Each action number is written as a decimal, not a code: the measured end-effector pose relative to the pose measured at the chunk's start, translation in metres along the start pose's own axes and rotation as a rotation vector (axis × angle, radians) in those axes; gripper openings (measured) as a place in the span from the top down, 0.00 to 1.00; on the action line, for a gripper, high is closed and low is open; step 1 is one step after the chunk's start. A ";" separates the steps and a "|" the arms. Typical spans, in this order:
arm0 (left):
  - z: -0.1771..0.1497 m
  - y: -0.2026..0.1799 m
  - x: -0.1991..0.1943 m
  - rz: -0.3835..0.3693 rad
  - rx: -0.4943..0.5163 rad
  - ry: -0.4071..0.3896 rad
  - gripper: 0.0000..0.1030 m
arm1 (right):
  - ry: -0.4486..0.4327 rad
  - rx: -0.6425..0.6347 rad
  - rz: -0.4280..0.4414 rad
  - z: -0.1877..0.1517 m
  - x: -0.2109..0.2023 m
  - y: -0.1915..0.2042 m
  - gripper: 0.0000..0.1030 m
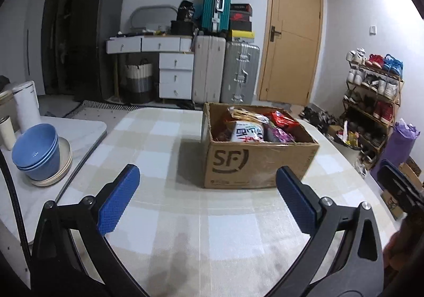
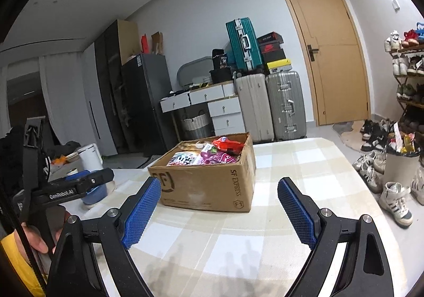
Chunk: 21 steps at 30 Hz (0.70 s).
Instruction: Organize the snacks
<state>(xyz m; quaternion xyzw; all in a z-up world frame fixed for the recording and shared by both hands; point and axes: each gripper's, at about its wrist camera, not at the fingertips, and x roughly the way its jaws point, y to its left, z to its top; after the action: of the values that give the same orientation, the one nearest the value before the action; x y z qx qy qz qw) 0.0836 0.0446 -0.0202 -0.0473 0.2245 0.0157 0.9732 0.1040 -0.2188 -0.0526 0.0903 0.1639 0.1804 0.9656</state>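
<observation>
Both tongs are spread wide with nothing between the blue pads. Left gripper (image 1: 208,192) hangs over the checked tablecloth (image 1: 164,143), and its pads (image 1: 119,199) frame bare cloth short of the cardboard box (image 1: 254,161). Right gripper (image 2: 220,208) does the same from the other side — its pads (image 2: 296,210) stand well apart, and the box (image 2: 209,185) sits ahead of them, a little left of centre.

That box is where the snacks (image 1: 251,127) are: open at the top, standing on the table, printed with a large SF mark on the face toward me and "SF EXPRESS" down the side that my right view catches. Inside I can see a white packet with blue lettering, a red bag and a purple wrapper, piled loosely; other packets are too crumpled to tell apart.

Off to my left, on a pale side surface, blue bowls (image 1: 37,151) are stacked on a beige plate, with a white kettle (image 1: 26,106) behind them. From the right view I also see my left tongs (image 2: 87,180) from the side, held in my hand (image 2: 39,238).

Across the room stand suitcases (image 1: 225,71) — beside a wooden door (image 1: 291,37).
</observation>
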 end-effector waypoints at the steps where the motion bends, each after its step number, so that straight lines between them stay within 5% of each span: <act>1: -0.005 -0.001 0.009 -0.005 0.006 0.001 0.00 | -0.003 -0.006 -0.010 -0.002 0.002 0.000 0.11; 21: -0.038 0.003 0.037 0.037 -0.003 -0.111 0.00 | 0.027 -0.046 -0.032 -0.017 0.008 0.003 0.11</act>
<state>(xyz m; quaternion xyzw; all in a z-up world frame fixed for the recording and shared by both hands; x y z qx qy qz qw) 0.0999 0.0438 -0.0702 -0.0435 0.1711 0.0365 0.9836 0.1038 -0.2108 -0.0696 0.0627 0.1743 0.1698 0.9679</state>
